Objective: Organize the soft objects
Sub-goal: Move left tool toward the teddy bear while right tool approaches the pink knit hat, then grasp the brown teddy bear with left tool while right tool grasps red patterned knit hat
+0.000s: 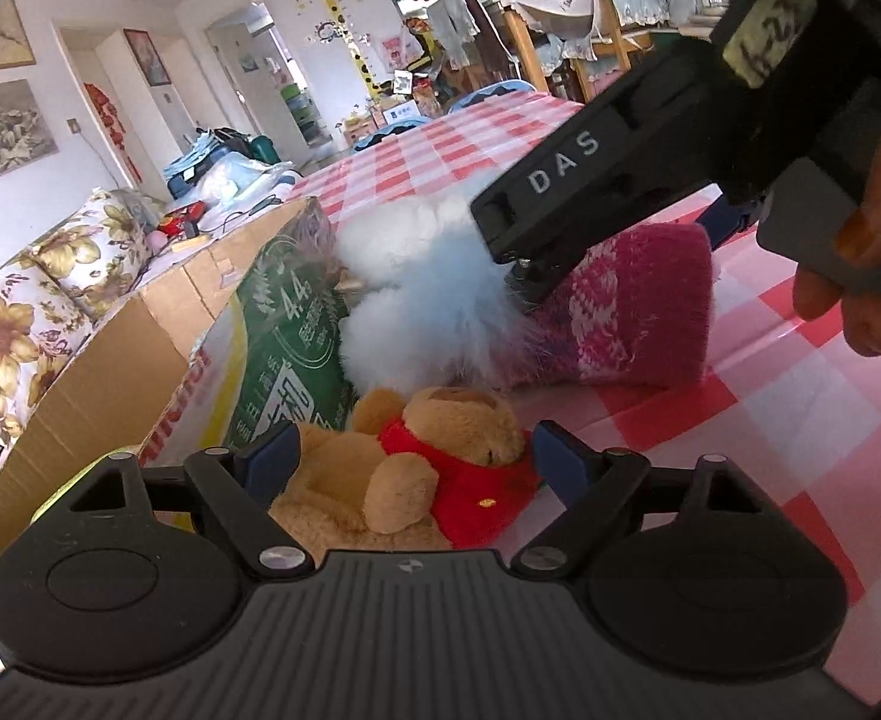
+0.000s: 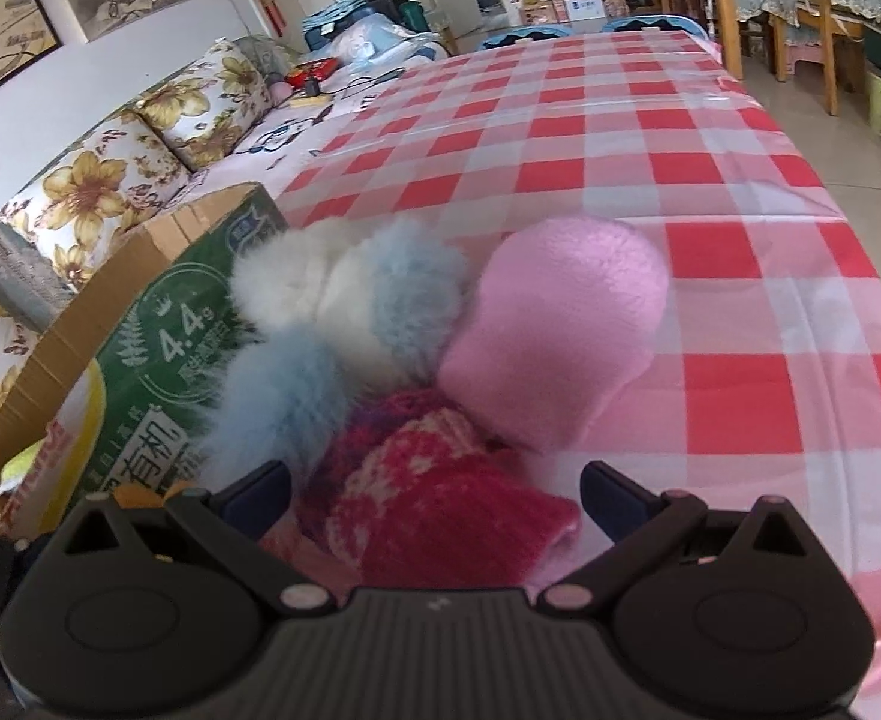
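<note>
Left wrist view: left gripper (image 1: pixel 413 450), jaws wide, straddles a tan plush bear (image 1: pixel 404 468) in red shirt, gripping nothing. Right gripper (image 2: pixel 434 495), equally spread, frames a magenta knitted mitten (image 2: pixel 440 516). Beside it lie fluffy white-blue fur (image 2: pixel 344 312) and a pink fleece mitten (image 2: pixel 554 330), against a green carton (image 2: pixel 158 354) marked "4.4g".

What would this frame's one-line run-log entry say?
left gripper: open around bear | right gripper: open over knit mitten | box: beside pile | nothing lifted
</note>
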### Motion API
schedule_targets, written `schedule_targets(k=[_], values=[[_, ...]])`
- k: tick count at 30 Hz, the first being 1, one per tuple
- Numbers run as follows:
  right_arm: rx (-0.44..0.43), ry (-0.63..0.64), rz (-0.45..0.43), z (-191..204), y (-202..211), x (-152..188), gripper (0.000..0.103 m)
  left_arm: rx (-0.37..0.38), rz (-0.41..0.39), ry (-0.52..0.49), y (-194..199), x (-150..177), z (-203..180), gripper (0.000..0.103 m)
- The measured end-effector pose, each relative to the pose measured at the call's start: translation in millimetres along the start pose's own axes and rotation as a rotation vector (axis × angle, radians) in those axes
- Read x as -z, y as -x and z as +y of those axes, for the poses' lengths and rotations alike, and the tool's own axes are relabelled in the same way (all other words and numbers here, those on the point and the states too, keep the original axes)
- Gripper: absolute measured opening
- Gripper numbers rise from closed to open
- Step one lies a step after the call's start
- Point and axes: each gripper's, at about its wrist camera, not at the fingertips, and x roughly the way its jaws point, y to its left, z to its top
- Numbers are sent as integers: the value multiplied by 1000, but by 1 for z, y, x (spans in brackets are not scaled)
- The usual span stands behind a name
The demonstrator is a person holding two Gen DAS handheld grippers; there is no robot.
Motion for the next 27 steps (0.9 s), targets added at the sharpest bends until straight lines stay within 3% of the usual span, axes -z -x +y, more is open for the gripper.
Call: schedule_targets(k=[3,7,12,15,17,27], values=[[-24,21,13,4,-3,-1,101,-5,13,-19,-3,-1,-4,103],[-1,72,38,6,-7,3,93,-20,75,-14,-9,2,-4,103],[-17,79,43,4,-6,5,89,-16,63,8,-7,2,-4,103],[-27,77,44,3,-4,5,83,-16,56,6,-7,2,-2,101],[-32,78,43,3,-1,6,71,-10,52,13,-5,2,-2,97],[-32,81,35,5,12,10,60,81,52,91,0,-5,7,90]])
